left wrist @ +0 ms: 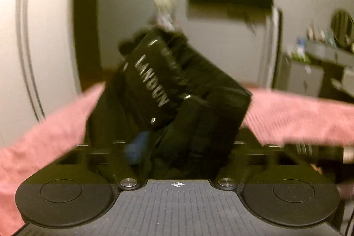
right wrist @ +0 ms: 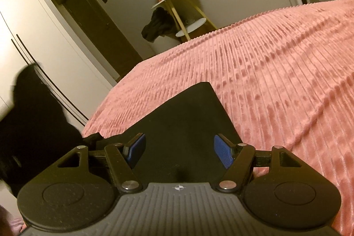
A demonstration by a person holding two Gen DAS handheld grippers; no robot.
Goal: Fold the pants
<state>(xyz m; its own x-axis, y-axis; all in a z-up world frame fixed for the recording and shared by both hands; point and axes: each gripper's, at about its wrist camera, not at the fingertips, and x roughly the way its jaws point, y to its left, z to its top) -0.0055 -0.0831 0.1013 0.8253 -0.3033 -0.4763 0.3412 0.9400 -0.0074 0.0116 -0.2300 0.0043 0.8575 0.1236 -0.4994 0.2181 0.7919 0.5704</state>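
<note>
I see black pants (left wrist: 168,90), soft, floppy; grab waistband. Left gripper (left wrist: 177,147) unclear, right gripper (right wrist: 179,150) spread.

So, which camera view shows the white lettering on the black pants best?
The left wrist view. There the black pants fill the middle of the picture, bunched, and their white lettering faces the camera, though blurred. The right wrist view shows only plain dark cloth between the right gripper pads on the pink bedspread; no lettering.
</note>
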